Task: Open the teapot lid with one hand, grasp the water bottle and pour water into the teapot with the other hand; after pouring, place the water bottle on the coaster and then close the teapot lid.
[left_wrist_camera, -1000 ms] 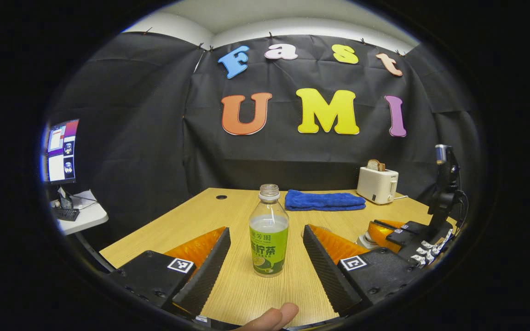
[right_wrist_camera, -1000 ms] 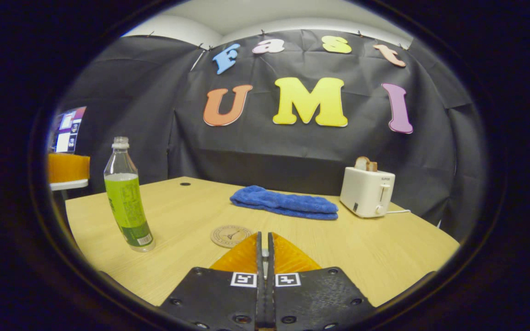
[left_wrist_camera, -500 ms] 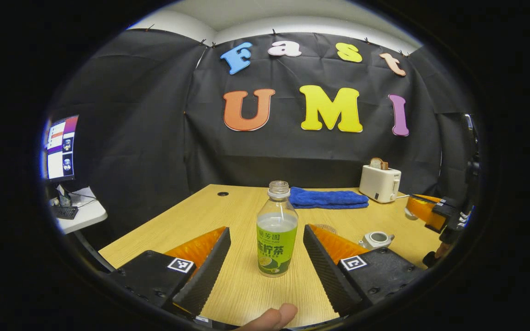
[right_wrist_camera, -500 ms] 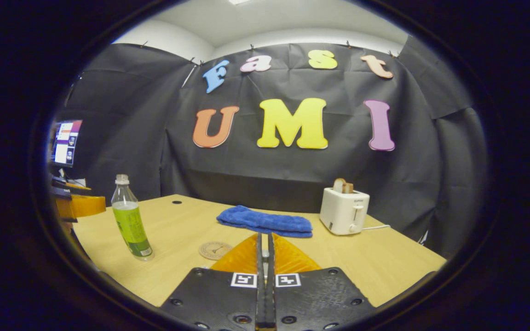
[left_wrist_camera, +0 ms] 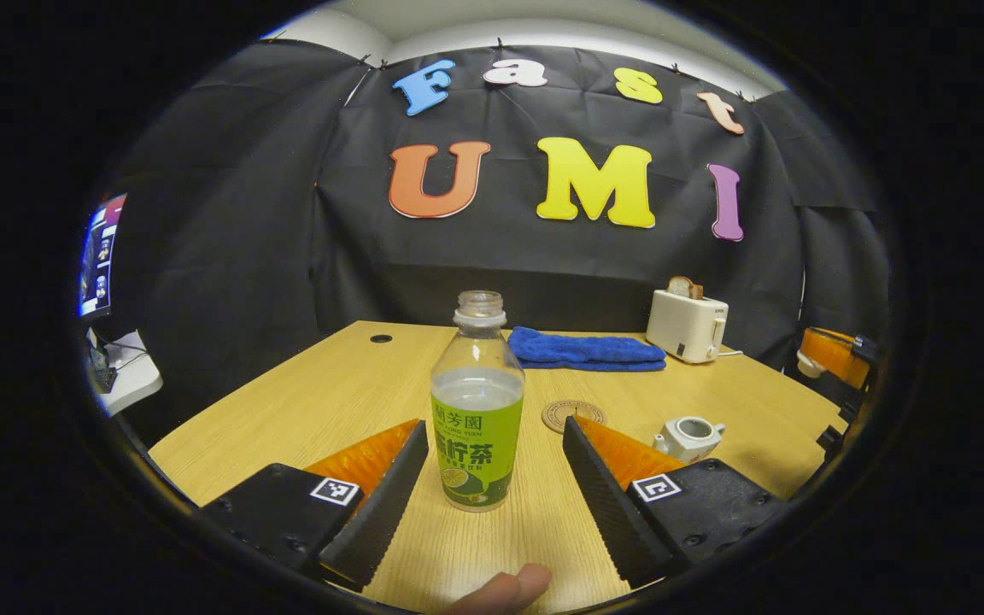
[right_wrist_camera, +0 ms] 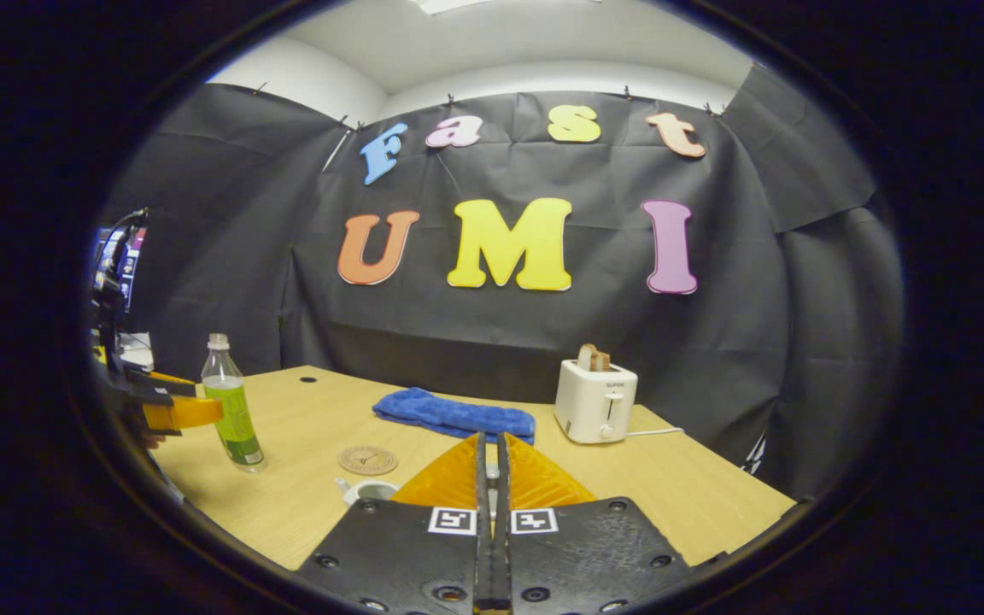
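A clear water bottle (left_wrist_camera: 477, 410) with a green label and no cap stands upright on the wooden table (left_wrist_camera: 330, 401). My left gripper (left_wrist_camera: 492, 427) is open, one finger on each side of the bottle's lower half, neither touching it. Right of it stands the small white teapot (left_wrist_camera: 688, 436) with its mouth uncovered, behind it the round coaster (left_wrist_camera: 573, 415). My right gripper (right_wrist_camera: 489, 440) is shut and held high above the table; in the left gripper view a small white piece, the teapot lid (left_wrist_camera: 806, 366), shows at its tips. The right gripper view has the bottle (right_wrist_camera: 231, 410), teapot (right_wrist_camera: 368, 489) and coaster (right_wrist_camera: 367, 459).
A folded blue towel (left_wrist_camera: 586, 350) and a white toaster (left_wrist_camera: 687, 325) with bread sit at the table's back. A monitor (left_wrist_camera: 97, 256) and a side desk (left_wrist_camera: 120, 376) are off to the left. A person's fingertip (left_wrist_camera: 500, 589) shows at the bottom.
My right gripper has risen up and back from the teapot, still shut, leaving the teapot's mouth bare. My left gripper has moved forward, so the bottle now stands between its fingers.
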`<control>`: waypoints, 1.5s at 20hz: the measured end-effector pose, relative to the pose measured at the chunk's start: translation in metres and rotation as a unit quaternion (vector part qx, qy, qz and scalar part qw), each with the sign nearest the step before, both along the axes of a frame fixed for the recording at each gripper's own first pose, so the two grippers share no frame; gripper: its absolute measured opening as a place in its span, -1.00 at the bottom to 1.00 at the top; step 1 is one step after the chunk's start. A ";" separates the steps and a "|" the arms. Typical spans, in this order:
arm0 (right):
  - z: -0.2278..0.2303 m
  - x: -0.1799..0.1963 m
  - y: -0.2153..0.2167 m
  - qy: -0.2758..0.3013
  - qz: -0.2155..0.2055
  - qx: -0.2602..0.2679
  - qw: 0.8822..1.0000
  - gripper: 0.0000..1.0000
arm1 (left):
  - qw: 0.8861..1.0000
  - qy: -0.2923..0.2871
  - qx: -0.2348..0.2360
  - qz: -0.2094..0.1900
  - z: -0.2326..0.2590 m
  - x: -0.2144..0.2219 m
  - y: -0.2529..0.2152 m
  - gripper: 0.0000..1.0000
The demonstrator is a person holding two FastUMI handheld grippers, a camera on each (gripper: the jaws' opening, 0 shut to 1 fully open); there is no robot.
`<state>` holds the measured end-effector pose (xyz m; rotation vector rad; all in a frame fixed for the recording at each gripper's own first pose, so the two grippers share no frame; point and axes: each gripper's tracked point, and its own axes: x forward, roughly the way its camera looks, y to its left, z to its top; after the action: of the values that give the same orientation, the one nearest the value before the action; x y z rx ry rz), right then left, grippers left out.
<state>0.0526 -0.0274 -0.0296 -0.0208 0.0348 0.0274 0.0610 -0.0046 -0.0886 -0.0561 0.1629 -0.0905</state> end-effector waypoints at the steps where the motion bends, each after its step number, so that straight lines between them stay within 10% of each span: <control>1: -0.001 0.000 0.002 0.001 0.004 0.000 1.000 -0.99 | 1.000 -0.007 0.003 -0.009 -0.003 0.002 -0.005 1.00; 17: -0.017 0.006 0.016 0.021 0.021 -0.006 1.000 -0.99 | 0.999 0.002 0.027 0.028 -0.041 0.044 0.012 0.99; 22: -0.014 0.002 0.022 0.017 0.025 -0.011 0.999 -1.00 | 0.999 0.023 0.028 0.020 -0.047 0.045 0.010 0.60; 30: -0.015 0.002 0.021 0.020 0.025 -0.016 0.999 -0.99 | 0.995 0.040 0.082 0.029 -0.041 0.024 0.014 0.54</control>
<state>0.0550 -0.0061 -0.0448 -0.0528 0.0752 0.0779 0.0849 0.0097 -0.1295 0.0984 0.2476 -0.0158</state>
